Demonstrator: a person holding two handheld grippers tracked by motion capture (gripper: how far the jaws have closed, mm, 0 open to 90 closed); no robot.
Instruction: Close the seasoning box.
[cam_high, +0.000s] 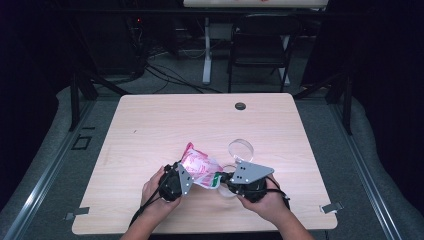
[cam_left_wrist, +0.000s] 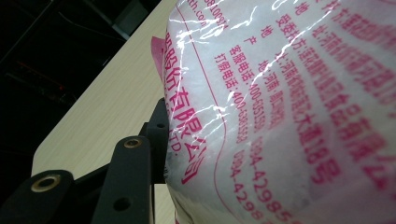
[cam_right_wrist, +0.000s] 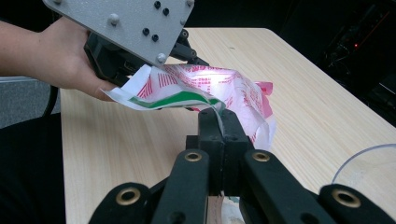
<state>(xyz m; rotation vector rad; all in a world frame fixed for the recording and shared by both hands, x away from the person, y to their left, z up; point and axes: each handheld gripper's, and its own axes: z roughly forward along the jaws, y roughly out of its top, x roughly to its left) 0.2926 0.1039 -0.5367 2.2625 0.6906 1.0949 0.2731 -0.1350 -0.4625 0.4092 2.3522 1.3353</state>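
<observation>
Pink-printed plastic bag (cam_high: 199, 167) over bench (cam_high: 150, 130), beside clear dish (cam_high: 241, 147): body clamped in left gripper (cam_high: 186, 176) jaws, green-striped edge pinched in right gripper (cam_right_wrist: 219, 112) jaws.

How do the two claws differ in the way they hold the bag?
The left claw grips the bag across its bulky body, jaws held apart by it. The right claw is shut tight, pinching only the bag's thin green-striped corner. Both hold the same bag just above the table.
</observation>
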